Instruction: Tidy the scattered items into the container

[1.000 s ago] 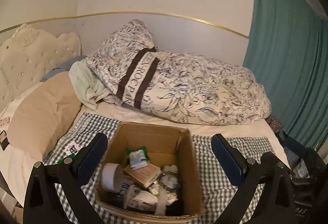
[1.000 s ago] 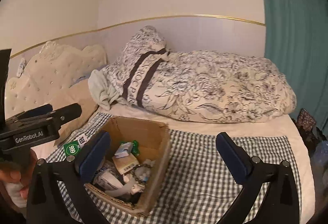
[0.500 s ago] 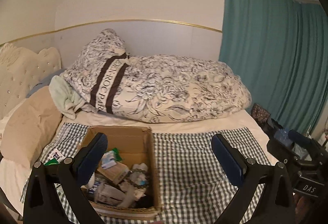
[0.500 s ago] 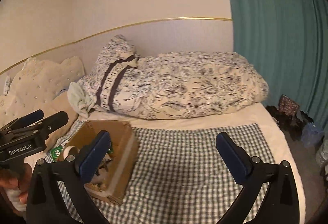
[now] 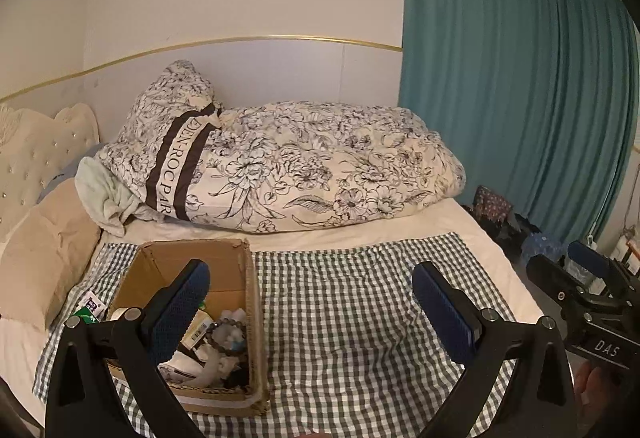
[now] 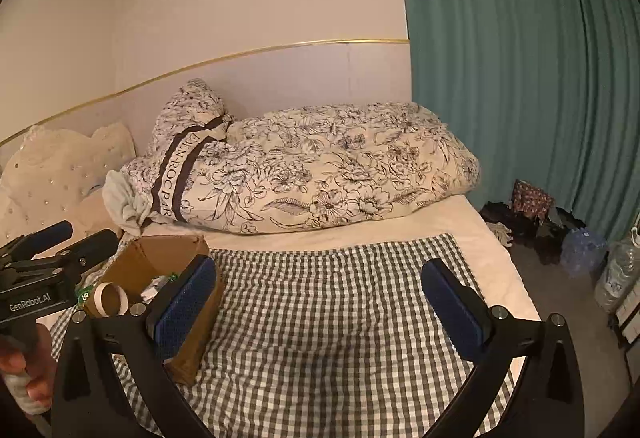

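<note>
Both my left gripper [image 5: 310, 312] and my right gripper [image 6: 320, 308] hang with jaws spread wide and nothing between them, over the checked cloth [image 5: 340, 302]. The cardboard box [image 5: 250, 290] sits behind my left gripper's left finger, which hides part of its jumbled contents, too cluttered to name beyond a tape roll [image 6: 111, 299]. Just left of the box a green packet [image 5: 82, 316] lies half cut off.

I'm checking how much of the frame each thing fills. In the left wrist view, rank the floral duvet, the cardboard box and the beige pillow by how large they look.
1. floral duvet, clearly the largest.
2. cardboard box and beige pillow: these look alike; the box is nearer and partly hidden by the gripper, the pillow is cut by the frame edge, so I won't rank them.
</note>
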{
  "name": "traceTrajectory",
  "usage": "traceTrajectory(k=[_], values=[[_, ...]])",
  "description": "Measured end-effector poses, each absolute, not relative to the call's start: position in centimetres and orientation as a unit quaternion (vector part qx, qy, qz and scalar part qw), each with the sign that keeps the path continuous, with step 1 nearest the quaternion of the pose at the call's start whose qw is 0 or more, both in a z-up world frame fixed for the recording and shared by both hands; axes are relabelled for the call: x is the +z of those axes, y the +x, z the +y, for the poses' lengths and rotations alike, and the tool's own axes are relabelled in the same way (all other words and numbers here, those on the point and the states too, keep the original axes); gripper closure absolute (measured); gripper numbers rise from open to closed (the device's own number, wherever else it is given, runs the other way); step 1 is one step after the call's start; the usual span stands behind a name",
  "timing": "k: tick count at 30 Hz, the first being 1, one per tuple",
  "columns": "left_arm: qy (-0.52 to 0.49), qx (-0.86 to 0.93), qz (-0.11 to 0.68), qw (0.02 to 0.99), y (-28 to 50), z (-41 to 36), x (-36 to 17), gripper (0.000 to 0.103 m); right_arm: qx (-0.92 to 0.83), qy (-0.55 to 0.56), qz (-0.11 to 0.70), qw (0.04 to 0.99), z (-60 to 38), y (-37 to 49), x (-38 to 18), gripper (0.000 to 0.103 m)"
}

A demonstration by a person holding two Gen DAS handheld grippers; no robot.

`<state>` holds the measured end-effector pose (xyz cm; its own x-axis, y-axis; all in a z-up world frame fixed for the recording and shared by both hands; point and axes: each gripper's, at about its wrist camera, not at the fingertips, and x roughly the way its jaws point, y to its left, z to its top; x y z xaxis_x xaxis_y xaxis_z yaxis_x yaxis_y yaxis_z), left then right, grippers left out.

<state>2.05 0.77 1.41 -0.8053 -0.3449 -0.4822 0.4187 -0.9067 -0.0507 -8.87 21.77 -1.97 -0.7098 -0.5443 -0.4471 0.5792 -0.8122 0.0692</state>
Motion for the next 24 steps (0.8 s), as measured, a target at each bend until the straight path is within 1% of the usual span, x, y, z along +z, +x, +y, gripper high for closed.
traceTrajectory(k=[24], values=[[0.267, -0.943, 0.072, 0.183, -0.3, 3.1, -1.5, 0.0, -0.919, 0.267, 0.046, 0.287, 23.6, -11.1, -5.5, 0.0]])
